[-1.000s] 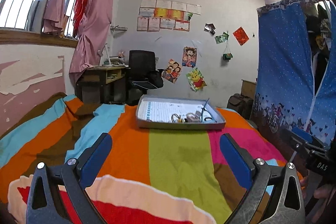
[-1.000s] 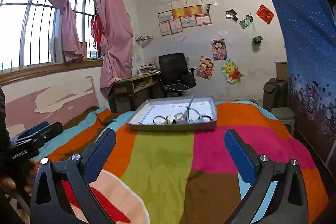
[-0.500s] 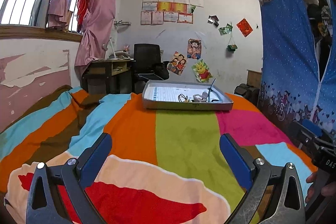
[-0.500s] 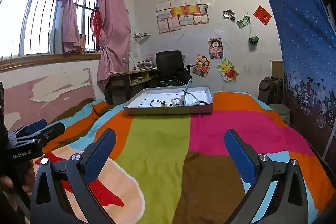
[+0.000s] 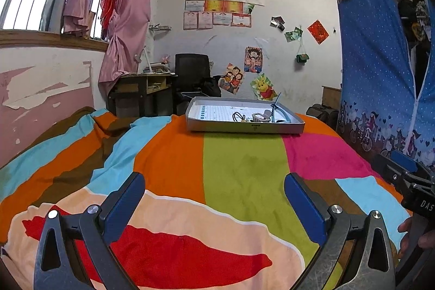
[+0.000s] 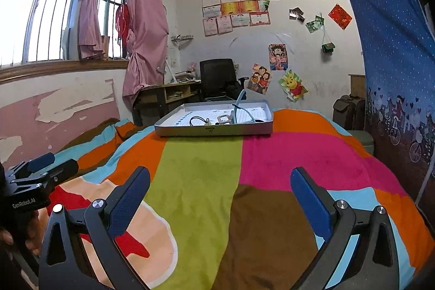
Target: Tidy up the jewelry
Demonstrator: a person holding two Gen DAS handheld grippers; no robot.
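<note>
A shallow grey tray rests on the far part of a striped bedspread. Inside it lie a dark cord loop, a small pale box-like piece and a light-blue band that sticks up. My left gripper is open and empty, low over the near end of the bed, far from the tray. My right gripper is also open and empty, beside the left one. Each gripper shows at the edge of the other's view.
The bedspread has orange, green, pink and brown stripes. Behind the bed stand a desk and a black office chair. A blue dotted curtain hangs on the right, a window with pink curtains on the left.
Both views have tilted up and dropped lower over the bed, so the tray sits higher in the frame. Both grippers stay open.
</note>
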